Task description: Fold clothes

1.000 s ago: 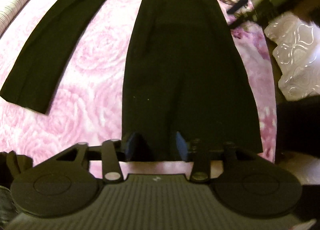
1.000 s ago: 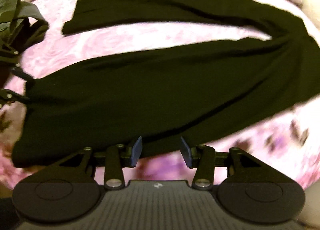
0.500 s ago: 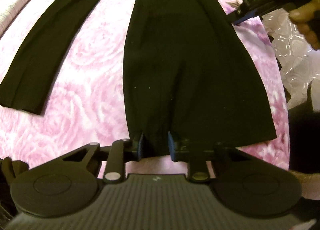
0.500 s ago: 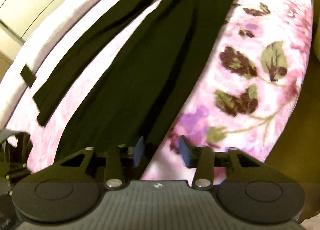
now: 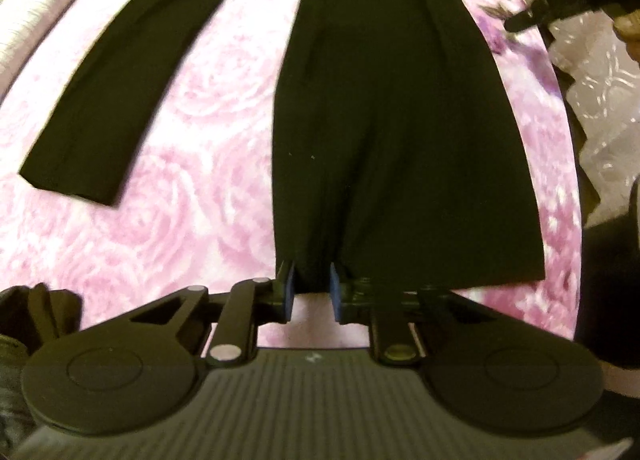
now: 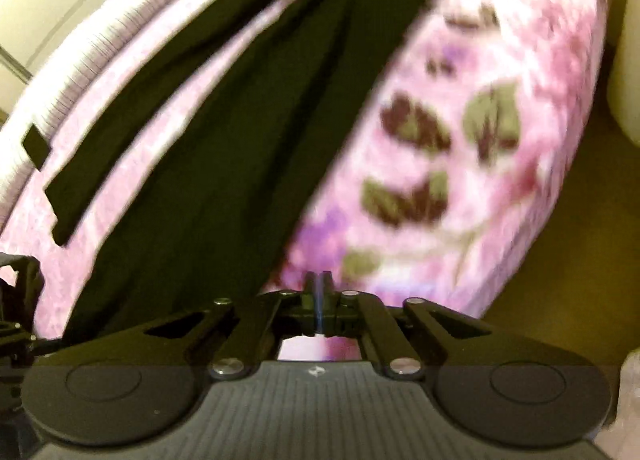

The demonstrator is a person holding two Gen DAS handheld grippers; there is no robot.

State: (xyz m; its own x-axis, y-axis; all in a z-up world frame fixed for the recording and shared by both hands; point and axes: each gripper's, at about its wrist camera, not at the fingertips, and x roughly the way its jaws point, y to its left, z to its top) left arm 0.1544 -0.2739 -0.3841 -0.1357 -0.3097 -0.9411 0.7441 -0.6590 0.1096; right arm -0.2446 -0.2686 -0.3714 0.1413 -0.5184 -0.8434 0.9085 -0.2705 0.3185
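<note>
Black trousers lie flat on a pink bedspread, with the legs spread apart. In the left wrist view the wide near leg (image 5: 392,120) runs up from my left gripper (image 5: 311,288), which is shut on its hem, and the cloth puckers above the fingers. The other leg (image 5: 120,92) lies to the left. My right gripper (image 5: 516,24) hovers at the upper right, off the cloth. In the right wrist view my right gripper (image 6: 319,288) is shut with nothing seen between its fingers, just right of the trousers' (image 6: 224,164) edge.
The pink floral bedspread (image 5: 200,140) covers the bed, and its edge drops off at the right (image 6: 560,180). A white crinkled bag (image 5: 600,100) sits beyond that edge. Dark clothes (image 5: 24,320) are heaped at the lower left. A hand (image 5: 628,28) holds the right gripper.
My left gripper's fingers closed in on the trouser hem. The right gripper swung away from the trousers towards the bed's edge and went from open to shut.
</note>
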